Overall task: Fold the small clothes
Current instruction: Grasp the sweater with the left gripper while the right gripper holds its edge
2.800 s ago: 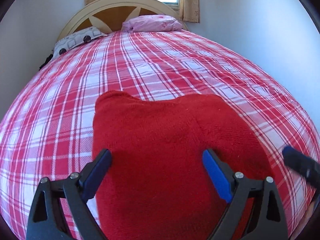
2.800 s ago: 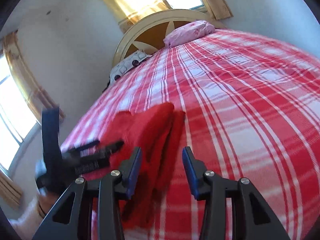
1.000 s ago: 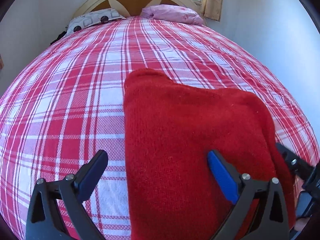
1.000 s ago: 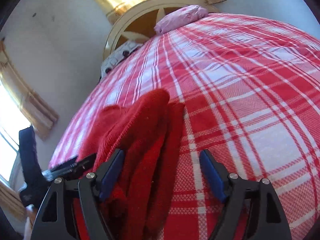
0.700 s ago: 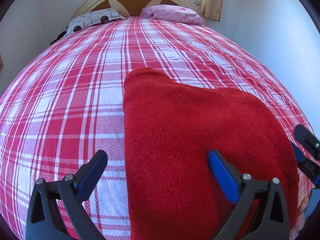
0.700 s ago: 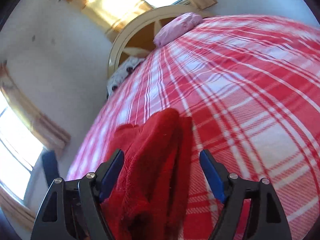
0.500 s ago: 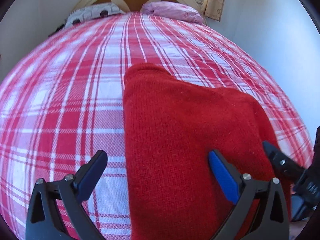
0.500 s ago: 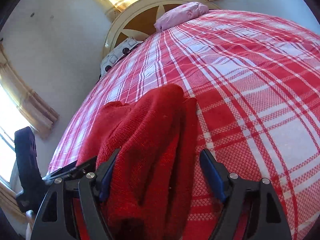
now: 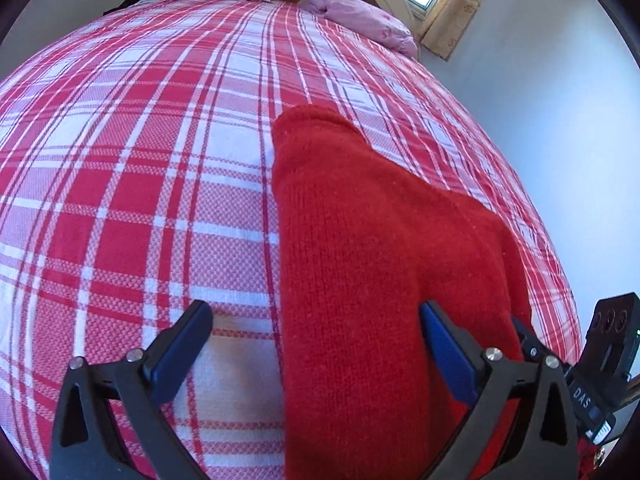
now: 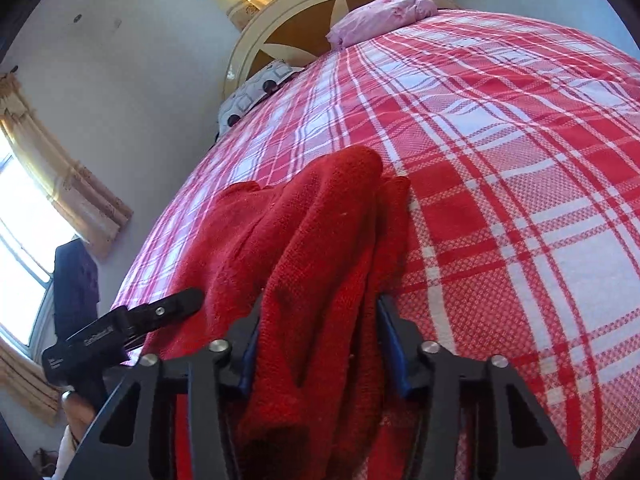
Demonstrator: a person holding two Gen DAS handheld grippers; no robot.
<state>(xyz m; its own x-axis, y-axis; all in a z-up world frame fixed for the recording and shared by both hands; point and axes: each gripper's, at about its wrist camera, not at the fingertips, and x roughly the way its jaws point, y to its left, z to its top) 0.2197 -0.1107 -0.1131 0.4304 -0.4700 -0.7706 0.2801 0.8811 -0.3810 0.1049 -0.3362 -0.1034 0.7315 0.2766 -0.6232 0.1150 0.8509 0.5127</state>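
A red knitted garment lies folded on the plaid bed sheet. My left gripper hovers open over its near left edge, one finger above the sheet and the other above the knit. In the right wrist view the garment is bunched into a raised fold at its right edge. My right gripper straddles that fold, its jaws closing, and both pads touch the cloth. The left gripper's finger shows at the garment's far side there.
The bed's rounded wooden headboard stands at the far end with a pink pillow and a patterned pillow. Pale walls flank the bed, and curtained windows are on the left. The right gripper's body sits by the bed's right edge.
The right gripper's jaws have narrowed from wide apart onto the garment's raised fold. The left gripper has rolled and dropped slightly nearer the cloth, still wide open.
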